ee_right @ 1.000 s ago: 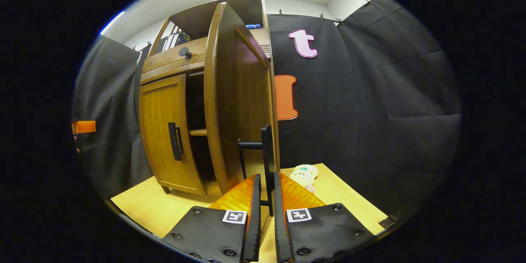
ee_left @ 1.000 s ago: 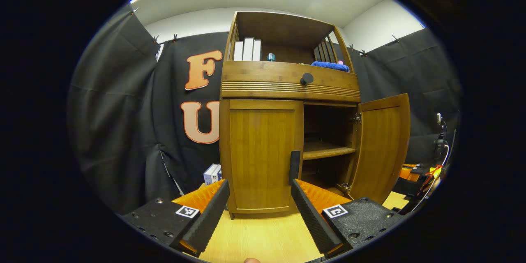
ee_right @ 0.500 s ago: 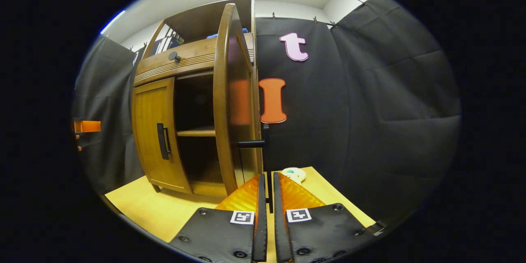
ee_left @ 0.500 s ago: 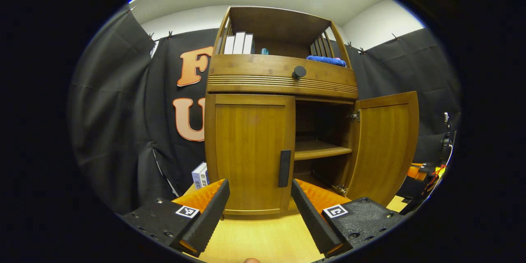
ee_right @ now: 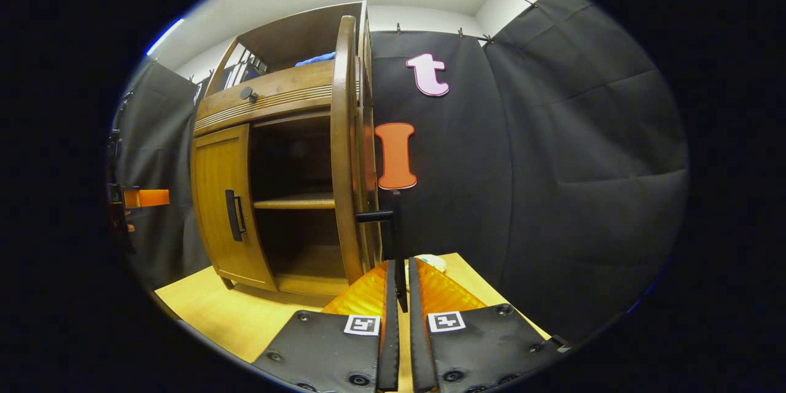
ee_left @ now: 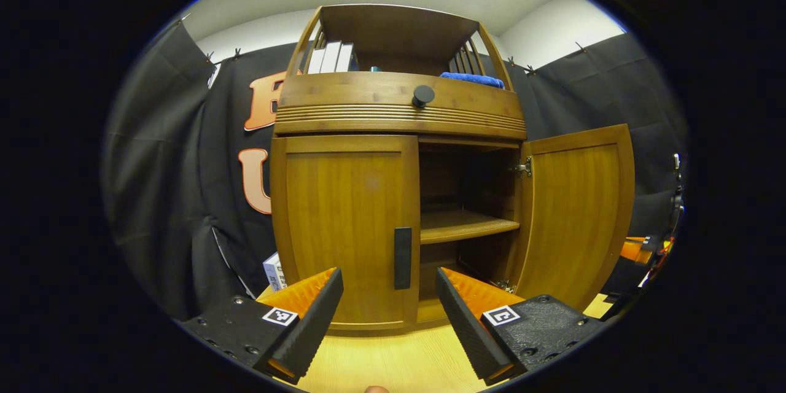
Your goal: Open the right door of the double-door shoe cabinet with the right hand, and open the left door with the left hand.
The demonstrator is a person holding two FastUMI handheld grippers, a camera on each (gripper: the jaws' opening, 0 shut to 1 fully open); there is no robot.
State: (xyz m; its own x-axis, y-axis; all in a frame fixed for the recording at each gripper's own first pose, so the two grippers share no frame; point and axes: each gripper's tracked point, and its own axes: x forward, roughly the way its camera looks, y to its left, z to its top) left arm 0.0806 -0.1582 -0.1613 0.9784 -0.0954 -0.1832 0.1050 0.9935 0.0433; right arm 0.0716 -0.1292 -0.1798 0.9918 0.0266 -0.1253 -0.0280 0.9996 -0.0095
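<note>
Right gripper view: my right gripper (ee_right: 399, 282) pinches the handle (ee_right: 396, 239); right door (ee_right: 344, 153) now swung wide. Left gripper (ee_left: 388, 310), spread, has neared the left door's handle (ee_left: 402, 249).

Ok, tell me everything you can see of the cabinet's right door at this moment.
The right door is a warm brown wooden panel with a raised frame, hung on metal hinges at its outer edge. It stands swung wide open, exposing a shelf inside. In the right gripper view it shows edge-on, with its dark bar handle clamped between the right tongs. The left door is shut.
</note>
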